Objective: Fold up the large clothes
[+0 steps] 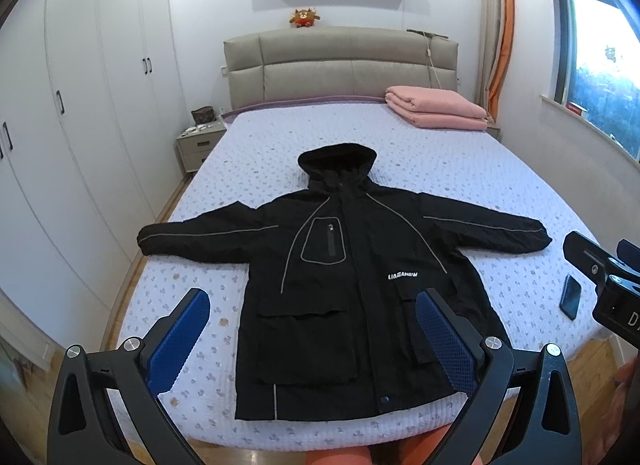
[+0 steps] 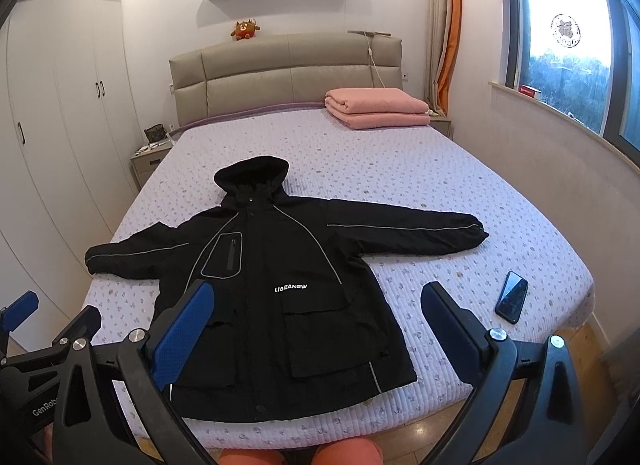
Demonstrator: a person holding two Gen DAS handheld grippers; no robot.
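Note:
A black hooded jacket lies flat and face up on the bed, both sleeves spread out sideways, hood pointing to the headboard, hem at the near edge. My left gripper hovers open above the jacket's lower part, nothing between its blue pads. My right gripper is open too, held above the jacket's lower right side and holding nothing. Each gripper shows at the edge of the other's view.
A dark phone lies on the bed right of the jacket. Folded pink blankets sit near the headboard. White wardrobes line the left wall. A person's orange-clad knees show below the bed's foot.

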